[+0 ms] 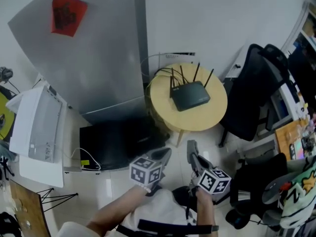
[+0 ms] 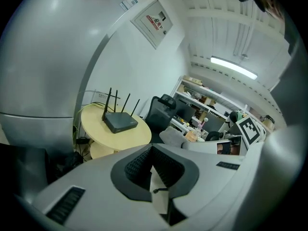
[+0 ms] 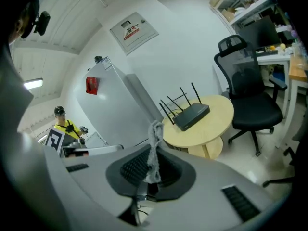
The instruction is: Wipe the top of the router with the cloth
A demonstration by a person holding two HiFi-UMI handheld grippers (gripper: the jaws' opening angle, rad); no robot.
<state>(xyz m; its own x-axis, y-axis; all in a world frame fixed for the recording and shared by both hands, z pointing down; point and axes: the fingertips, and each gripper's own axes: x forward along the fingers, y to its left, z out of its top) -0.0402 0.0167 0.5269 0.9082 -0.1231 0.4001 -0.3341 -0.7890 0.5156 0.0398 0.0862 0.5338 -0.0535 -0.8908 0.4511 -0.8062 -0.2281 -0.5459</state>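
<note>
Between the jaws of the right gripper [image 3: 153, 165] I see the cloth [image 3: 154, 146], a pale grey strip pinched tight between the dark pads and standing up out of them (limp and a little frayed at its top end). On the left gripper [image 2: 152, 166] the jaws are drawn together on nothing, with only a thin pale sliver showing between the ribbed pads.

From the head view both grippers hang low, side by side and well apart from the work, with their marker cubes facing up. Up at 12 o'clock from them stands the round yellow counter [image 1: 165, 113]. The router [image 1: 190, 96] lies flat on it, a dark slab with its thin antennas rising from the far edge, and it is touched by neither gripper. From the right jaws it sits at about 1 o'clock, from the left jaws at about 11 o'clock.

A black office chair [image 1: 249, 100] stands just beside the counter at 3 o'clock. A tall grey cabinet [image 1: 98, 58] rises at 9 o'clock of the counter, with a red patch [image 1: 68, 14] stuck near its top. Cables loop behind the counter at the wall.
</note>
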